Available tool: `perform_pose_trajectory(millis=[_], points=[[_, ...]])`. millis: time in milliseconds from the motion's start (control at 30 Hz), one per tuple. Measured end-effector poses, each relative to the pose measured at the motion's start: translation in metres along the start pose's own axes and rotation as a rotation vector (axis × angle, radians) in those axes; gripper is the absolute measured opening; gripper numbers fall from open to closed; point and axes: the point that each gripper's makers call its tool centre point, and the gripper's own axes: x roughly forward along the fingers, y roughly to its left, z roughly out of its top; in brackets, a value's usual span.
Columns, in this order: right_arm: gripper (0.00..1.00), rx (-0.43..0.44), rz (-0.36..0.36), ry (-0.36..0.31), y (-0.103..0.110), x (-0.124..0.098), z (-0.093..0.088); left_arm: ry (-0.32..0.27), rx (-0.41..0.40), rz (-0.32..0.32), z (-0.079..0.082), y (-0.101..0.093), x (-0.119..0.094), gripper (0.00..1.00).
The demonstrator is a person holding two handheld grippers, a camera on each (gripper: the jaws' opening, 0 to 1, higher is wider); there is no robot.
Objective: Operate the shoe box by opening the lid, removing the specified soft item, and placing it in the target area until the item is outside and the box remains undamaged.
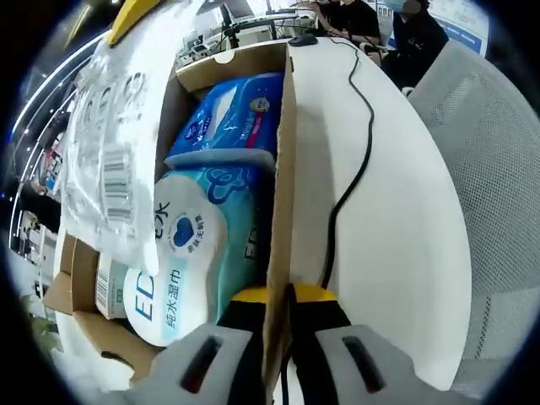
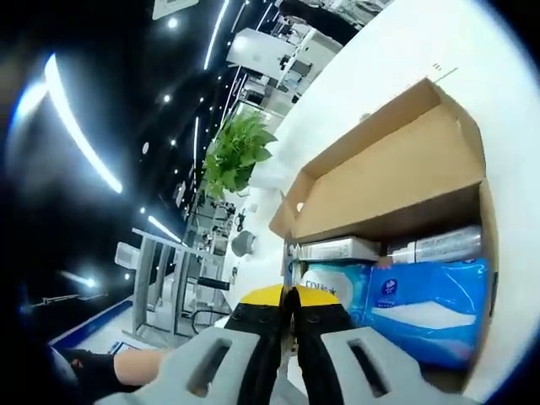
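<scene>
The cardboard shoe box (image 1: 281,169) stands open on a white table (image 1: 396,219), its lid (image 2: 388,169) folded back. Inside lie a blue tissue pack (image 1: 232,114), a round pale-blue wet-wipe pack (image 1: 190,253) and a small white carton (image 2: 337,249). My left gripper (image 1: 283,295) is shut on the box's side wall, one jaw inside and one outside. A clear plastic packet with a barcode (image 1: 114,160) hangs over the box's left half. The right gripper's yellow tip (image 1: 135,13) pinches the packet's top. In the right gripper view my right gripper (image 2: 287,297) is shut, above the box's near corner.
A black cable (image 1: 359,152) runs across the table beside the box. A grey mesh chair (image 1: 489,143) stands to the right, and people sit at a desk behind (image 1: 371,21). A green plant (image 2: 240,152) and metal frames (image 2: 169,270) lie beyond the table.
</scene>
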Motion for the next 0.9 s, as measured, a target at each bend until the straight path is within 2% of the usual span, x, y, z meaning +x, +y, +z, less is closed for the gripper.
perform_pose_trajectory(millis=[300, 500, 700, 900], points=[[0.00, 0.013, 0.007, -0.035, -0.004, -0.026, 0.001, 0.000, 0.001, 0.000, 0.000, 0.000, 0.000, 0.03], [0.00, 0.053, 0.051, -0.095, 0.000, -0.047, -0.002, 0.002, -0.002, 0.000, 0.001, 0.000, -0.001, 0.03], [0.00, 0.090, 0.065, -0.144, 0.000, -0.070, 0.007, 0.001, 0.000, -0.001, 0.000, 0.000, 0.000, 0.03], [0.00, 0.089, 0.079, -0.153, 0.003, -0.089, 0.006, 0.001, 0.000, -0.001, -0.001, 0.001, 0.000, 0.03]])
